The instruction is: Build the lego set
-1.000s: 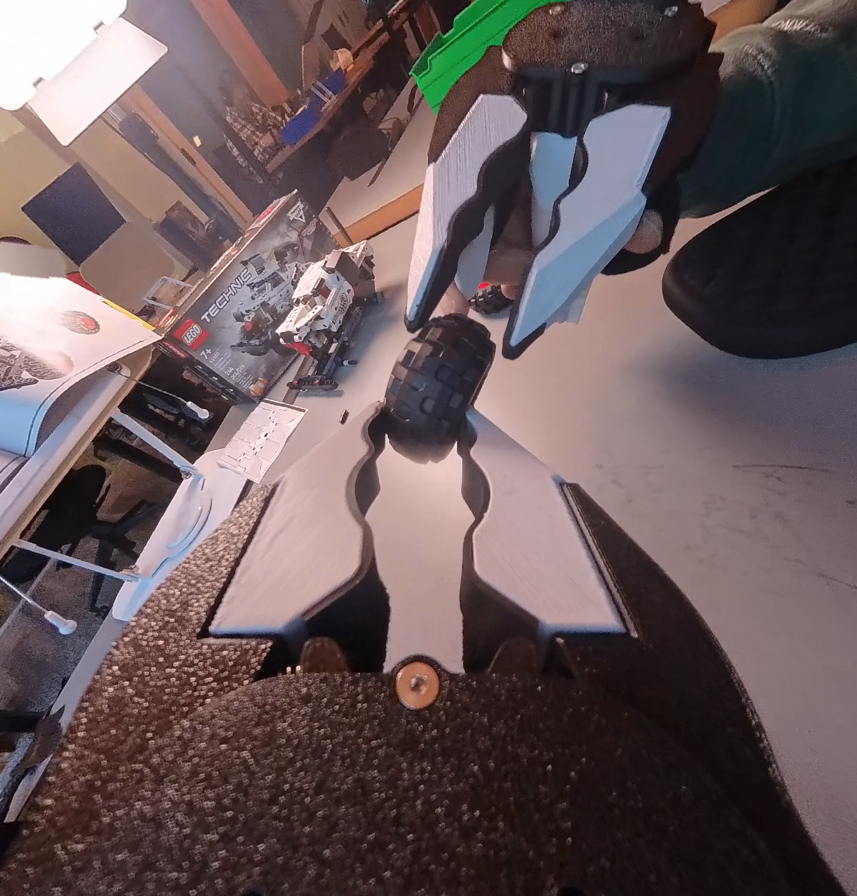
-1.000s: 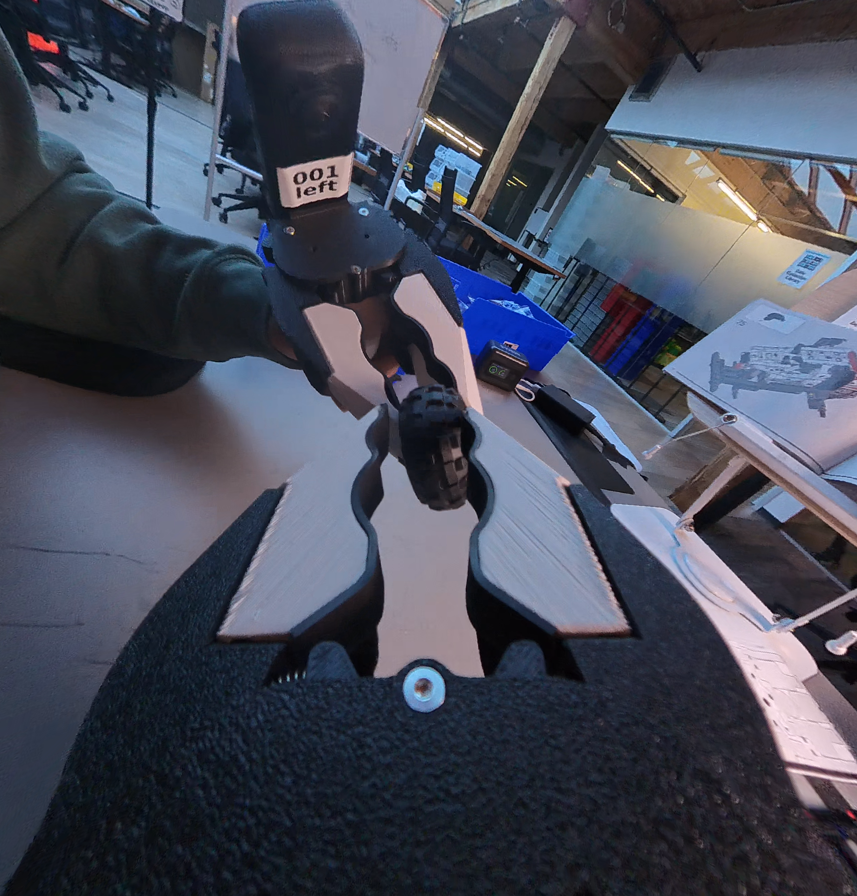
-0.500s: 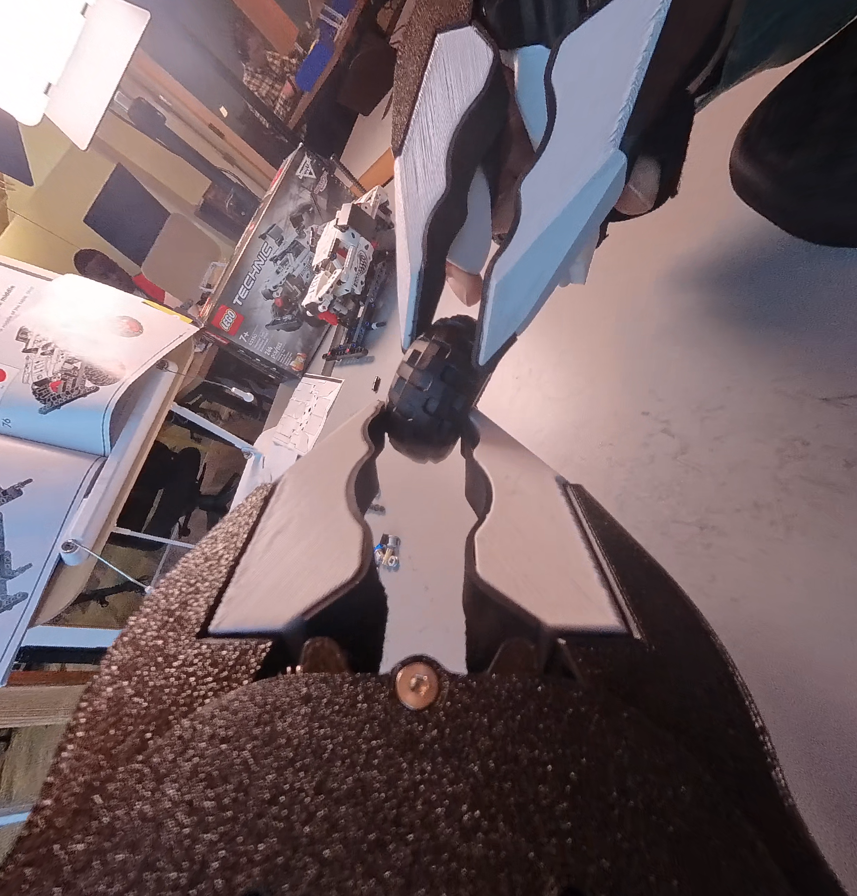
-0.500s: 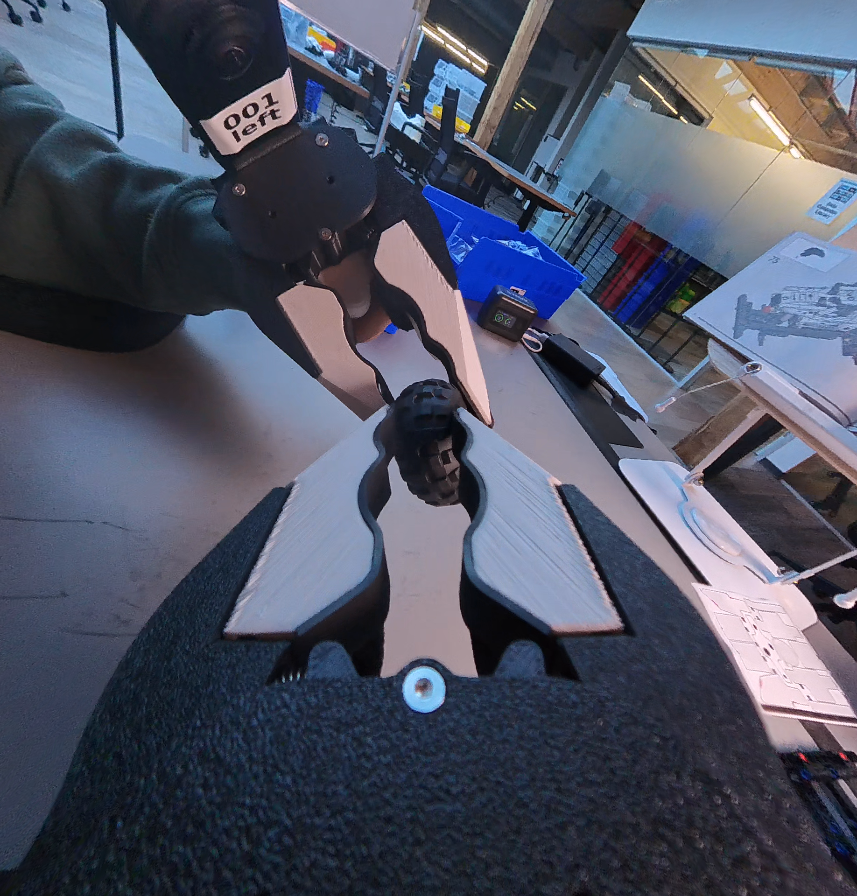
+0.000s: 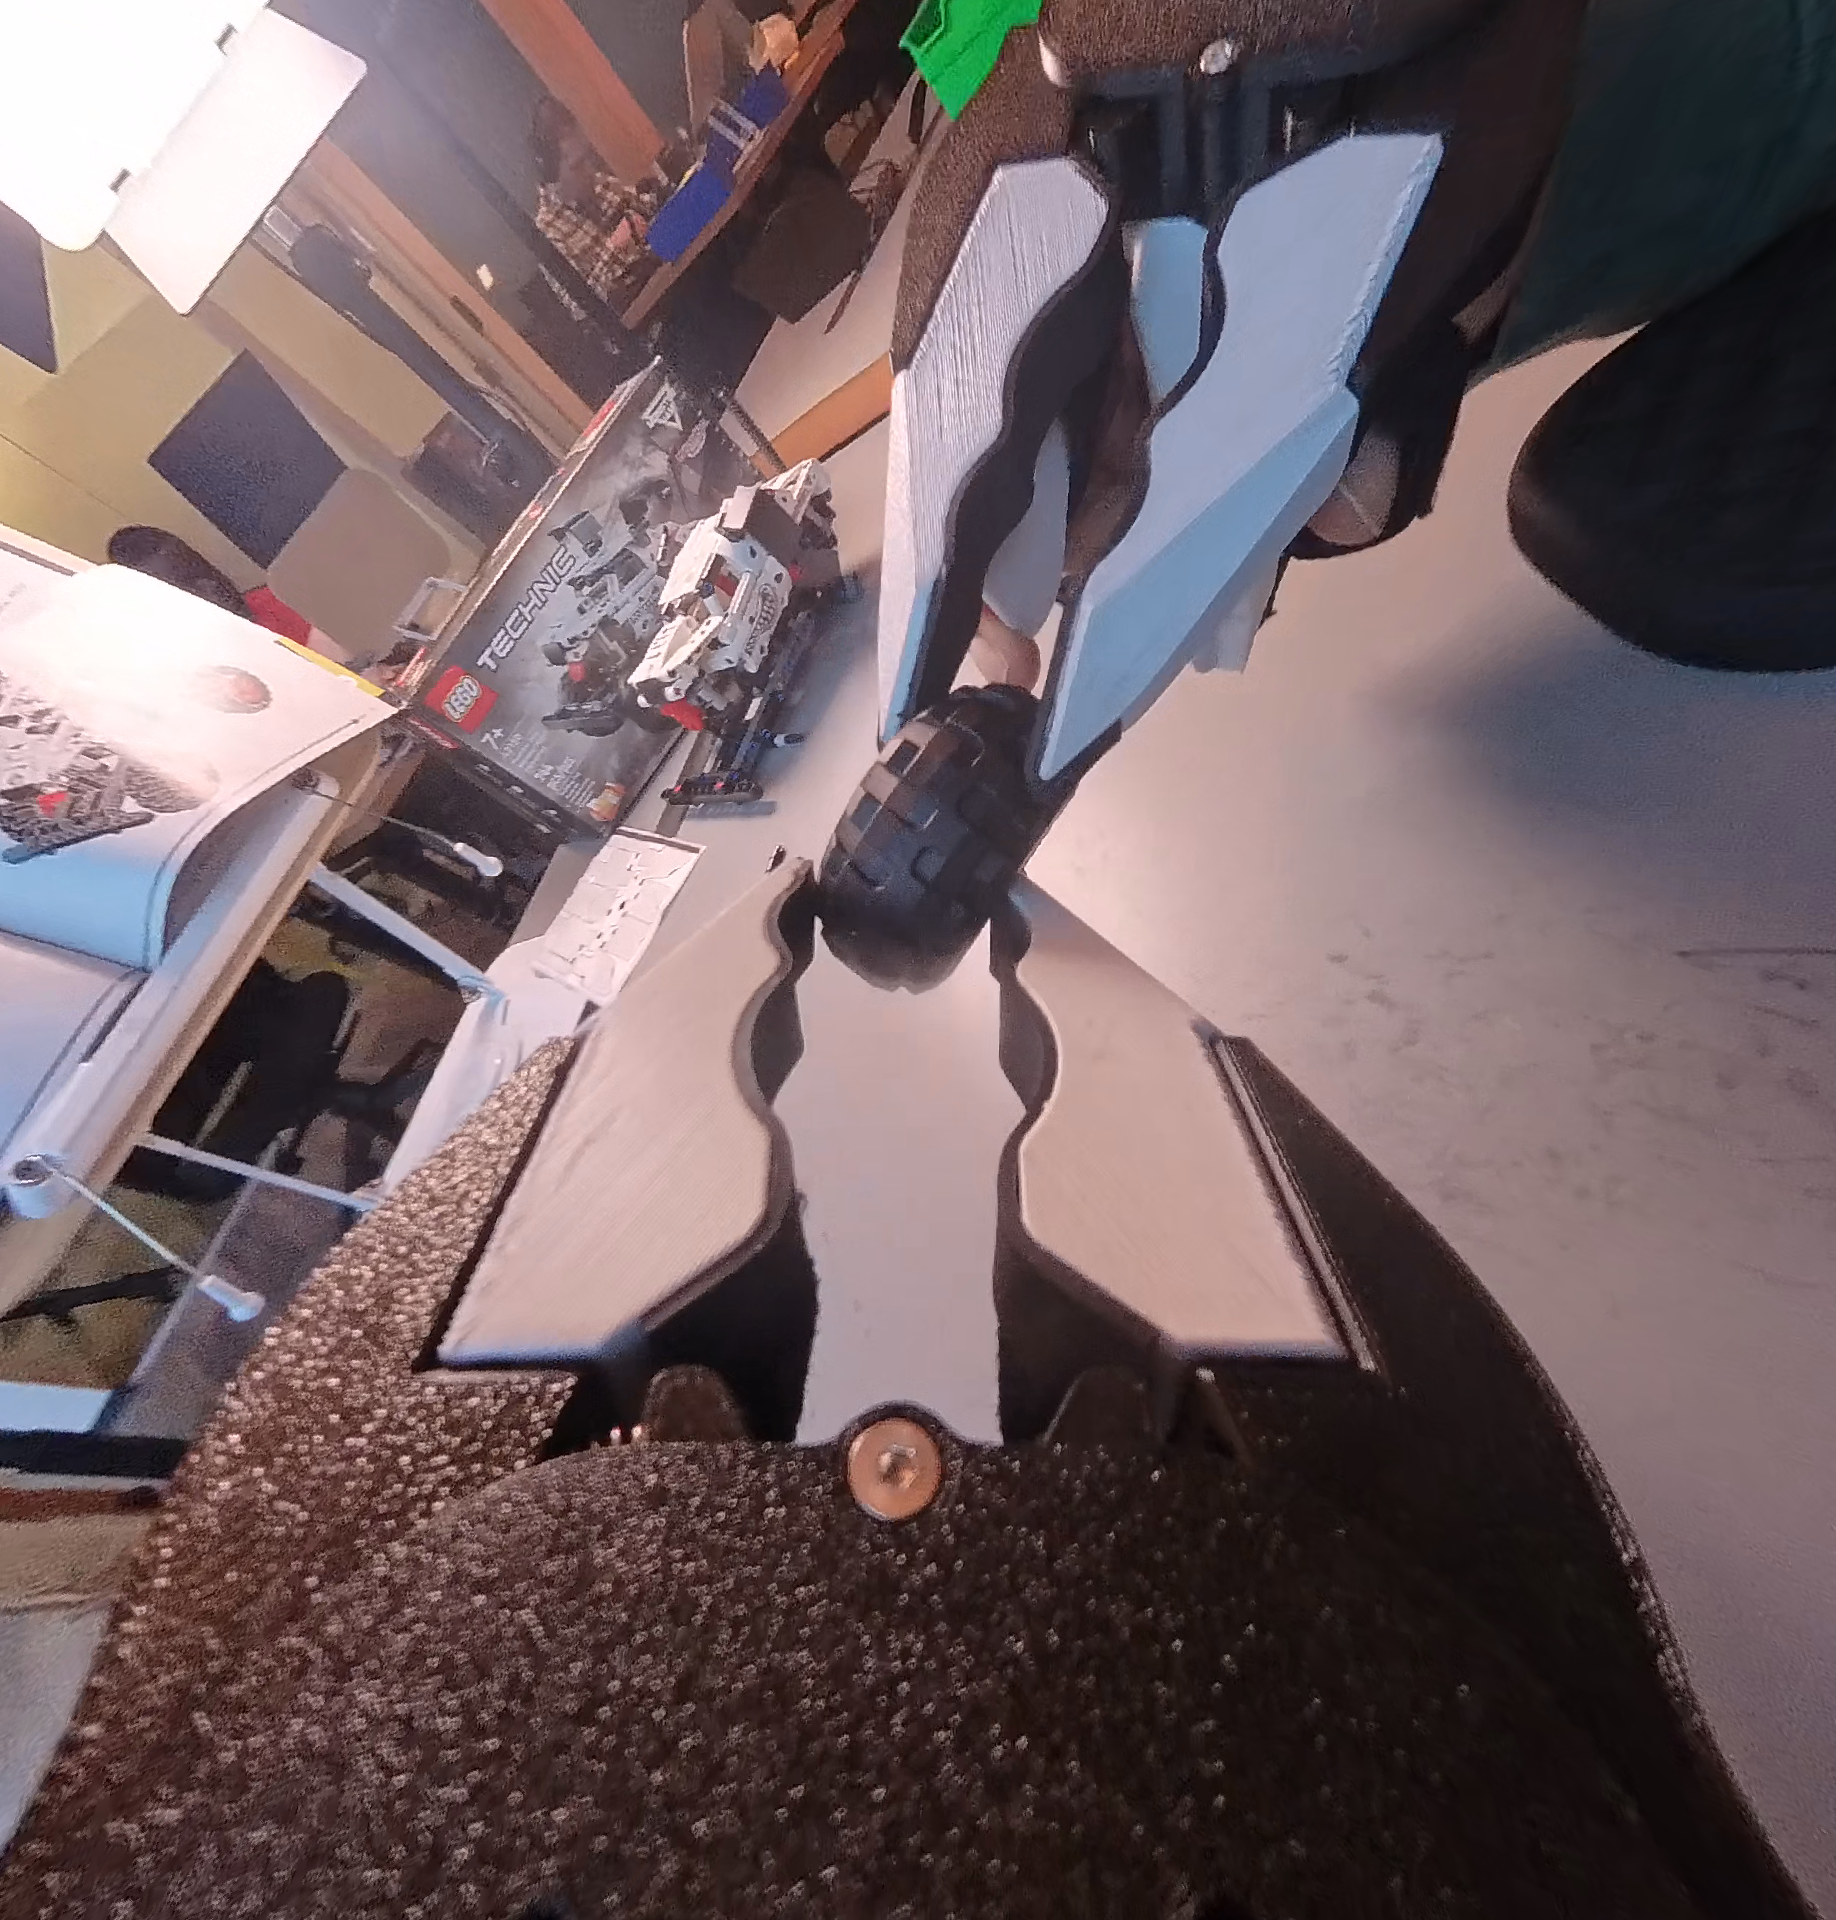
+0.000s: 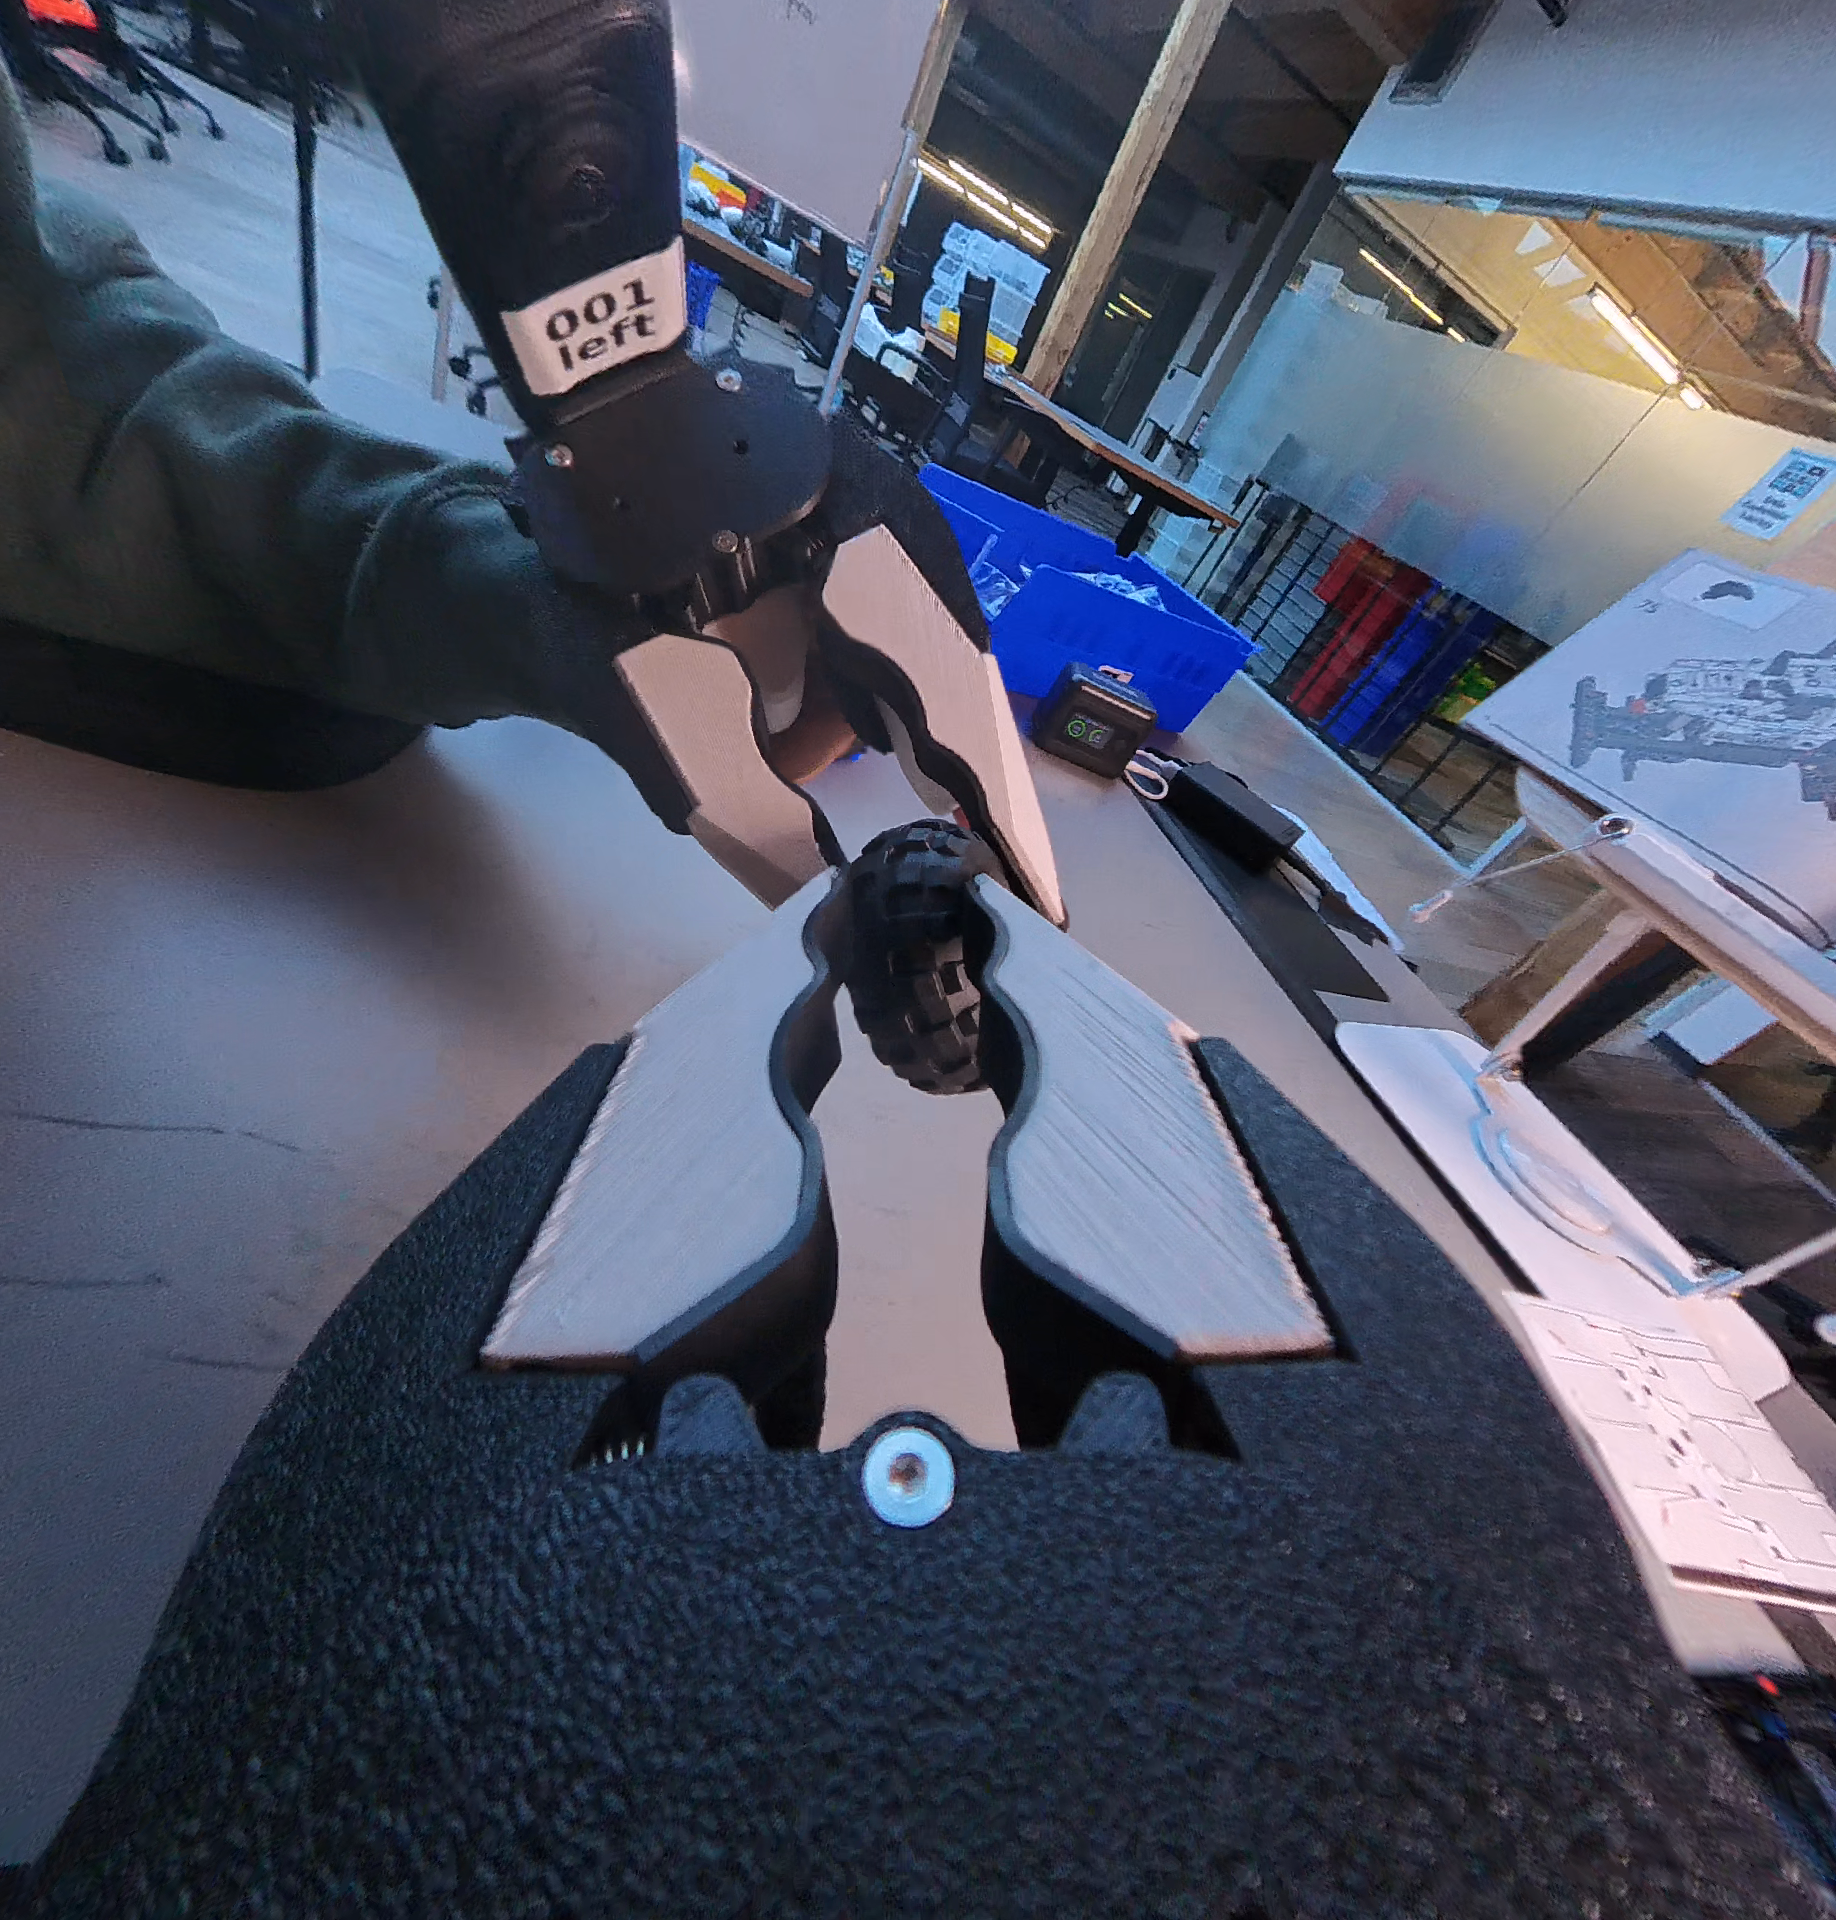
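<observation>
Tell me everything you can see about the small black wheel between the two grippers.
The black wheel is a small knobby tyre, rubbery-looking, with blocky tread lugs; its hub is hidden. It is held in the air above the pale table, tread toward the right wrist camera. The right gripper clamps its sides near the fingertips, and the left gripper pinches it from the opposite end. Both sets of fingers touch it.

In the left wrist view we find the left gripper (image 5: 903,914) closed on a black knobby tyre (image 5: 929,831) at its fingertips, above the pale table (image 5: 1516,1039). The right gripper (image 5: 981,732) reaches down from above, its tips straddling the tyre's far side. Behind stand the white model vehicle (image 5: 732,613), the set's box (image 5: 571,665) and an open instruction booklet (image 5: 114,727).
</observation>
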`<action>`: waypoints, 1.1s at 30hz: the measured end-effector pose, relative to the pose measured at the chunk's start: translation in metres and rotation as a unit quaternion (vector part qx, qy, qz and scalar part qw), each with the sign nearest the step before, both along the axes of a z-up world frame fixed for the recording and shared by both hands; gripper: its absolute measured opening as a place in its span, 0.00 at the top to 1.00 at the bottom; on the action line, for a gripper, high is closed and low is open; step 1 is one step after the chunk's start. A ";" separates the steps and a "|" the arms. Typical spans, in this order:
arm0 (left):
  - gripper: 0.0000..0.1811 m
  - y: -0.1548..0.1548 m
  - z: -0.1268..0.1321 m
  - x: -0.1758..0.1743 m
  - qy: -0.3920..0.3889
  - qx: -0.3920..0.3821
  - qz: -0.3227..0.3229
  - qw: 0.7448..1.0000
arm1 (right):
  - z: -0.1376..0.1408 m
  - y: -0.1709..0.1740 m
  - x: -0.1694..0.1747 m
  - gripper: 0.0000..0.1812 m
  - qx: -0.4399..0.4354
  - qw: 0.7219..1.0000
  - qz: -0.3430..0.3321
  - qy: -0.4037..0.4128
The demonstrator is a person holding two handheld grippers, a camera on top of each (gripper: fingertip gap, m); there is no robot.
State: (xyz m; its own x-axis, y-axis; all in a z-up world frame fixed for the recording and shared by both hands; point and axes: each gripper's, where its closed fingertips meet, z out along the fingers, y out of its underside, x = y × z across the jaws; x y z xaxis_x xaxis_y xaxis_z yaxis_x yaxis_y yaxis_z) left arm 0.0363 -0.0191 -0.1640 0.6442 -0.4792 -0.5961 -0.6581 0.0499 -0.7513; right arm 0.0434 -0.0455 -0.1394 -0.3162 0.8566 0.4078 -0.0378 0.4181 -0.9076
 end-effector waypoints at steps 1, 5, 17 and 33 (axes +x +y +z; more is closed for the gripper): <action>0.83 -0.001 0.002 0.001 -0.019 -0.004 -0.010 1.000 | 0.001 0.000 0.001 0.90 -0.017 1.000 0.009 -0.001; 0.78 -0.006 0.011 0.004 -0.102 -0.021 -0.045 0.994 | 0.012 -0.007 0.008 0.92 -0.093 0.994 0.059 0.006; 0.82 -0.012 0.016 0.012 -0.130 -0.037 -0.069 0.988 | 0.021 -0.011 0.015 0.90 -0.126 0.988 0.094 0.012; 0.83 0.000 -0.004 0.004 -0.361 -0.224 -0.068 0.903 | -0.003 0.023 -0.001 0.87 -0.326 0.938 0.073 -0.098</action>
